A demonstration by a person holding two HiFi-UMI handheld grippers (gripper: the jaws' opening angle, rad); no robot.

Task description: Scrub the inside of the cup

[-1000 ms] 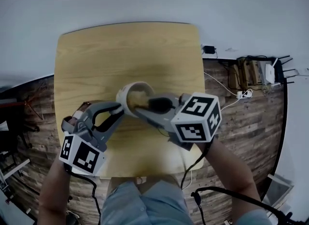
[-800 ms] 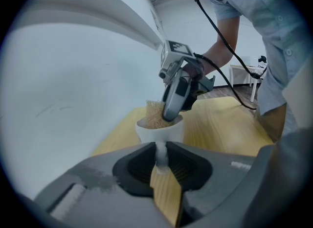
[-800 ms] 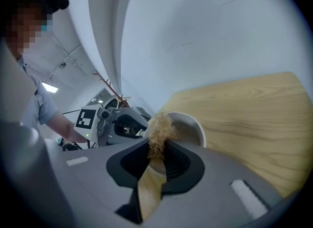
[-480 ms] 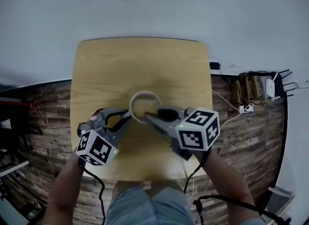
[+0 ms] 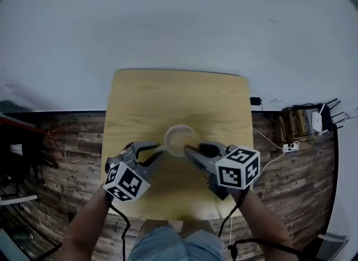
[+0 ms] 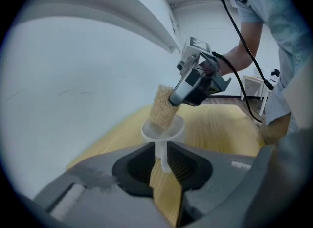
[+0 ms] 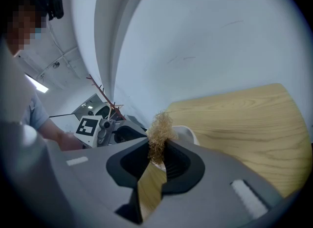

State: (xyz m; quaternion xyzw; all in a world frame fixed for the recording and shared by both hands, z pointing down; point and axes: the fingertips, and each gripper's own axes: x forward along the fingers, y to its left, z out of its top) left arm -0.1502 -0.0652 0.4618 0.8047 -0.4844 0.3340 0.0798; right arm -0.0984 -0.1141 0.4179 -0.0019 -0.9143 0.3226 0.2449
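Head view is showing the pale wooden counter (image 5: 168, 94) lying under both grippers, with the work gathered between their tips. On that side the left gripper (image 6: 163, 149) is clamping the small white cup (image 6: 172, 133) by its thin white handle (image 6: 165, 163). Its jaws have just been easing a little wider, yet the handle is sitting between the pads and touching both. The cup is sitting just ahead of that gripper's tips, mouth upward; whether it is resting on the counter I cannot tell. Opposite it, the right gripper (image 7: 159, 146) is pinching a tan wiry scrubbing pad (image 7: 159, 130), whose free end is poking into the cup's mouth just beyond its tips. To scrub well, I judge the left grip is needing to firm up so the cup is not twisting on its narrow handle. Meanwhile the right one should be pushing the pad deeper and sweeping it round the inner wall under light pressure. Pressing hard sideways is risking levering the handle out of the pads.
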